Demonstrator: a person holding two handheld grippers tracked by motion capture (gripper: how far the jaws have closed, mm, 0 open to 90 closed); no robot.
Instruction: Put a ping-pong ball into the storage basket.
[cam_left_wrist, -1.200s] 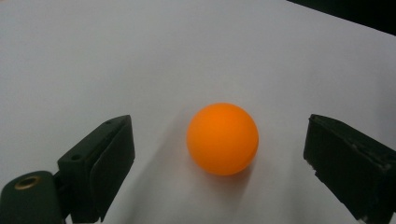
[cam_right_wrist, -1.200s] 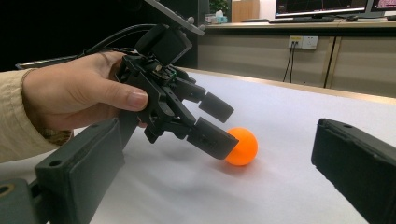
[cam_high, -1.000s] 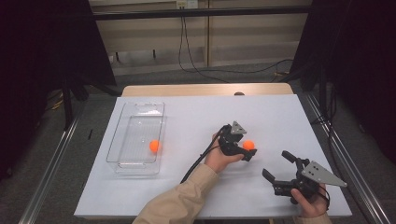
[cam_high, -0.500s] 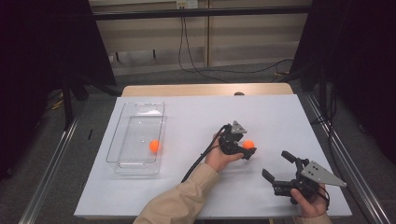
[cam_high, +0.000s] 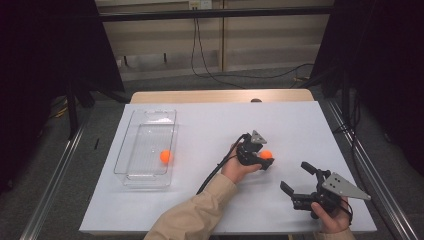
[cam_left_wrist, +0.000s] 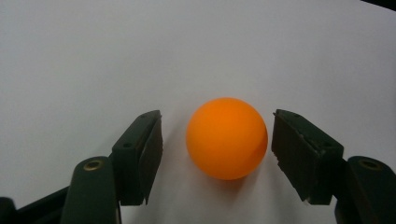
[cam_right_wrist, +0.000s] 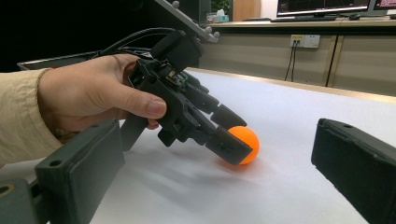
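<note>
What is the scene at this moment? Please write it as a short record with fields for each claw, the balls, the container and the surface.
left claw: jaws have just been closing around the orange ball on the table; a gap shows on the left side, the right pad is very near, no firm grip yet
right claw: open, holds nothing, beside the left one
second orange ball: inside the clear container
container: at the left of the table
surface: white table
</note>
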